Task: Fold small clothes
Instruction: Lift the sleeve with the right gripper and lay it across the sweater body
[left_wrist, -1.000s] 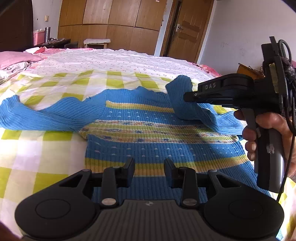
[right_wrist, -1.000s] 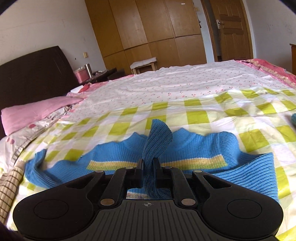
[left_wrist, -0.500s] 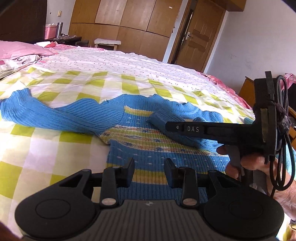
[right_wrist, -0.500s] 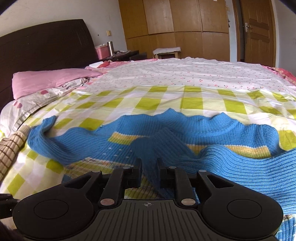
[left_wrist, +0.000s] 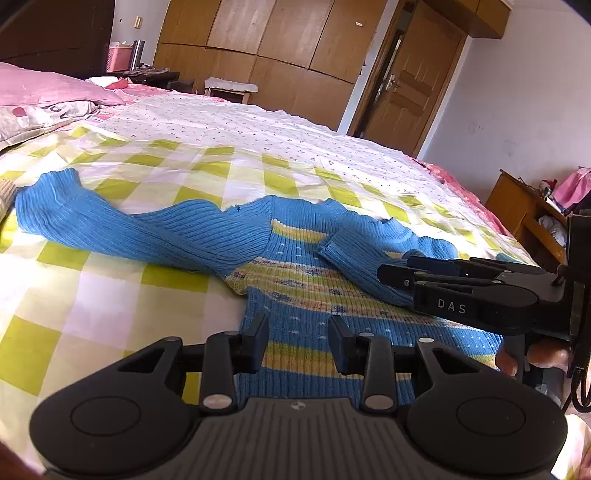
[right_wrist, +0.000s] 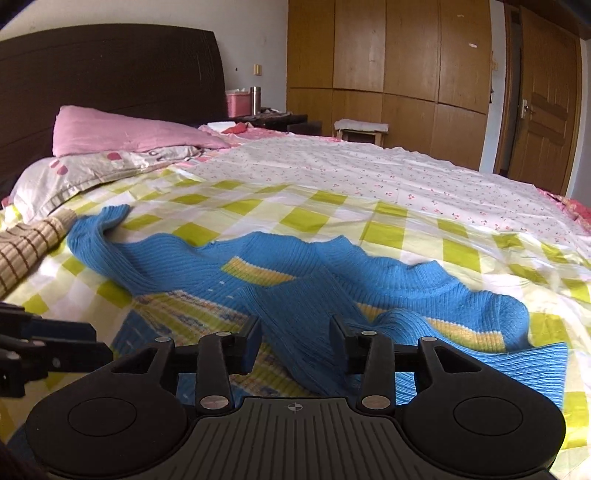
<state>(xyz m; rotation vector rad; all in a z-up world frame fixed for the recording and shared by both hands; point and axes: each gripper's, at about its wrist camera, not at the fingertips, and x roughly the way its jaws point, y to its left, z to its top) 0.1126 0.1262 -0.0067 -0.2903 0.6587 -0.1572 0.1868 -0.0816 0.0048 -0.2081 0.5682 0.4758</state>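
A small blue ribbed knit sweater with yellow patterned stripes (left_wrist: 295, 295) lies flat on the yellow-checked bedsheet (left_wrist: 110, 288). One sleeve (right_wrist: 295, 314) is folded across its chest; the other sleeve (left_wrist: 110, 225) remains outstretched. The right gripper (right_wrist: 293, 339) is opening around the folded sleeve, pads clear. The left gripper (left_wrist: 297, 339) hovers part-open, empty.

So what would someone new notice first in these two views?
The bright blue sweater spread on the yellow-checked sheet, one sleeve folded across its striped chest. The right gripper sits over that sleeve, jaws opening, pads off it. The left gripper hovers open at the hem.
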